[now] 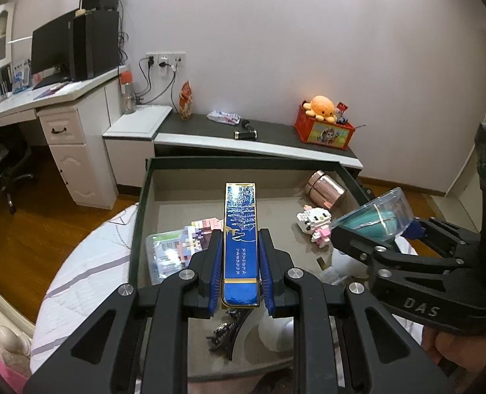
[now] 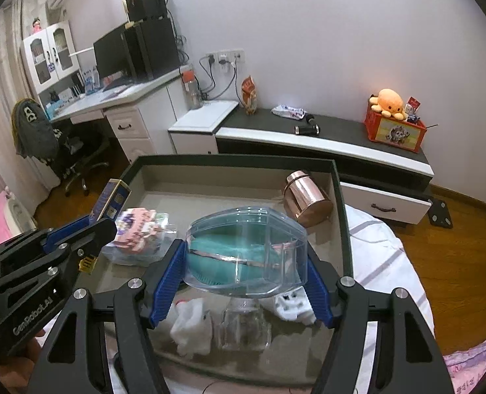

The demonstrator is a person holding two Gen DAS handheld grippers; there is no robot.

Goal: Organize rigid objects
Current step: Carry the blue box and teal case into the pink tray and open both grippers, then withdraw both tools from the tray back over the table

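My left gripper (image 1: 241, 249) is shut on a long blue box with gold trim (image 1: 239, 229) and holds it above a big dark-rimmed tray (image 1: 243, 161) on the bed. My right gripper (image 2: 246, 259) is shut on a clear plastic case with a teal item inside (image 2: 246, 252), also above the tray. Each gripper shows in the other's view: the right one (image 1: 374, 229) at right, the left one (image 2: 92, 220) at left. In the tray lie a rose-gold canister (image 2: 305, 198), a pink block model on a clear box (image 2: 138, 233), and a white block figure (image 1: 313, 221).
A low dark-topped cabinet (image 2: 325, 138) with an open drawer stands behind the tray, bearing a red toy box with an orange plush (image 2: 394, 121). A white desk (image 2: 118, 98) with a monitor and an office chair are at left. White plush toys and a glass bottle (image 2: 243, 325) lie at the tray's near end.
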